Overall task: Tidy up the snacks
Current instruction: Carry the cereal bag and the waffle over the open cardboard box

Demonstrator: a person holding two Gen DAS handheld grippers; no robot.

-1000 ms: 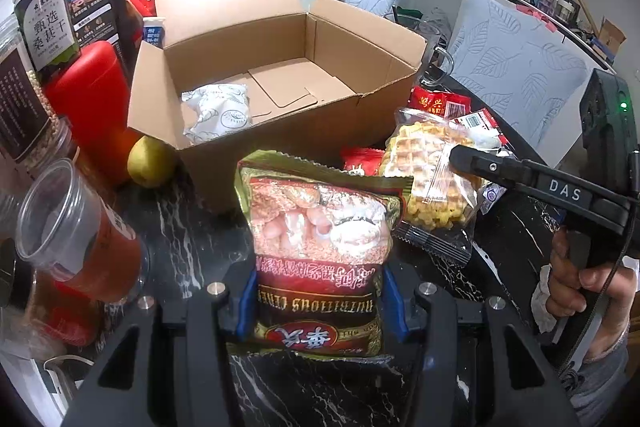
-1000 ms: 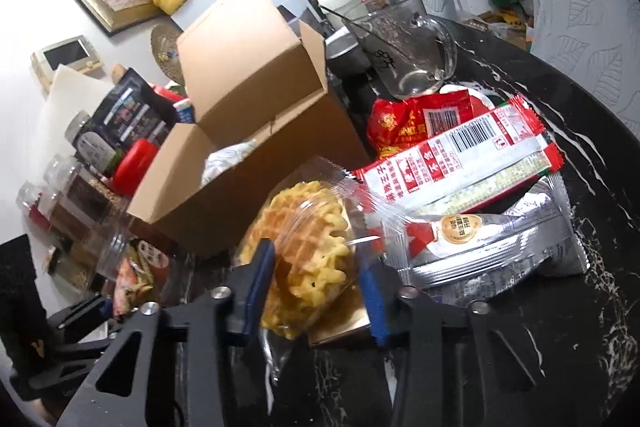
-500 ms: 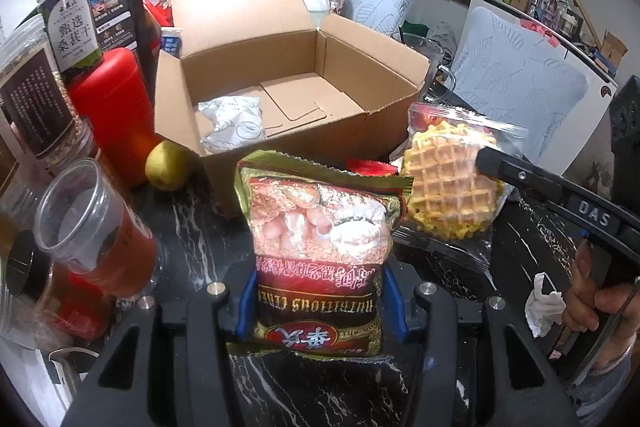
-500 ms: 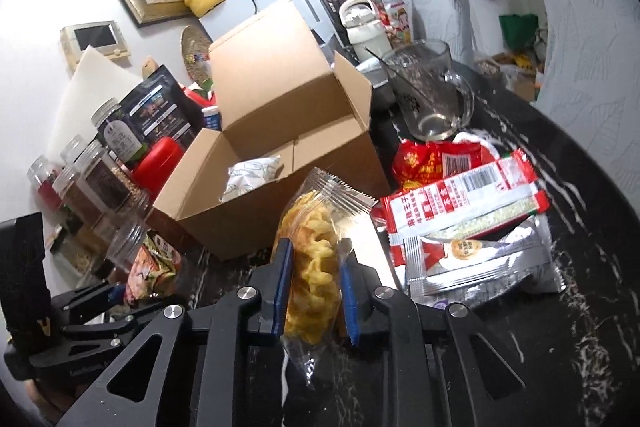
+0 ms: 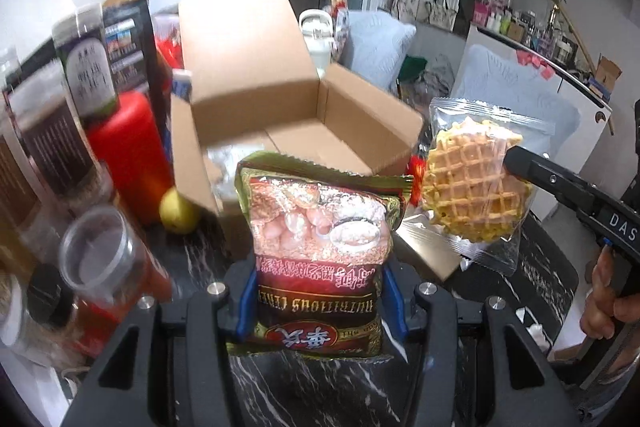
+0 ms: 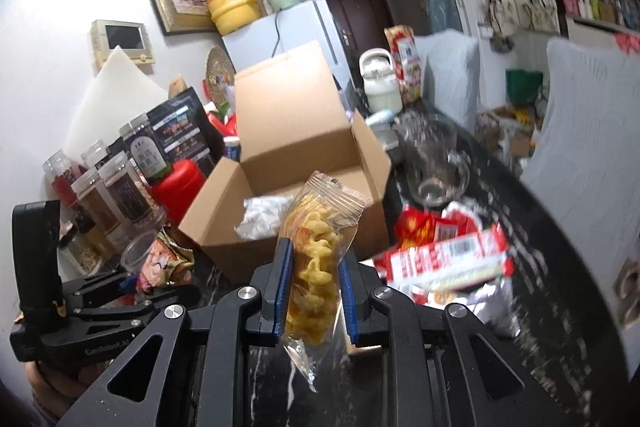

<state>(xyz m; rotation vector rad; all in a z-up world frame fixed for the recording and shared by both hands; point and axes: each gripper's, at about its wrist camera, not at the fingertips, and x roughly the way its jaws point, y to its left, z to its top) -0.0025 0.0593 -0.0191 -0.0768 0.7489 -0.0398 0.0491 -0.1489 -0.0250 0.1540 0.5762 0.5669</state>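
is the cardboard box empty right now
No, the right wrist view shows a crumpled white packet already lying inside the open cardboard box.

Your black marble table [image 6: 532,211] carries the open cardboard box [image 6: 320,163], red snack packets [image 6: 444,259] and a glass mug [image 6: 436,167].
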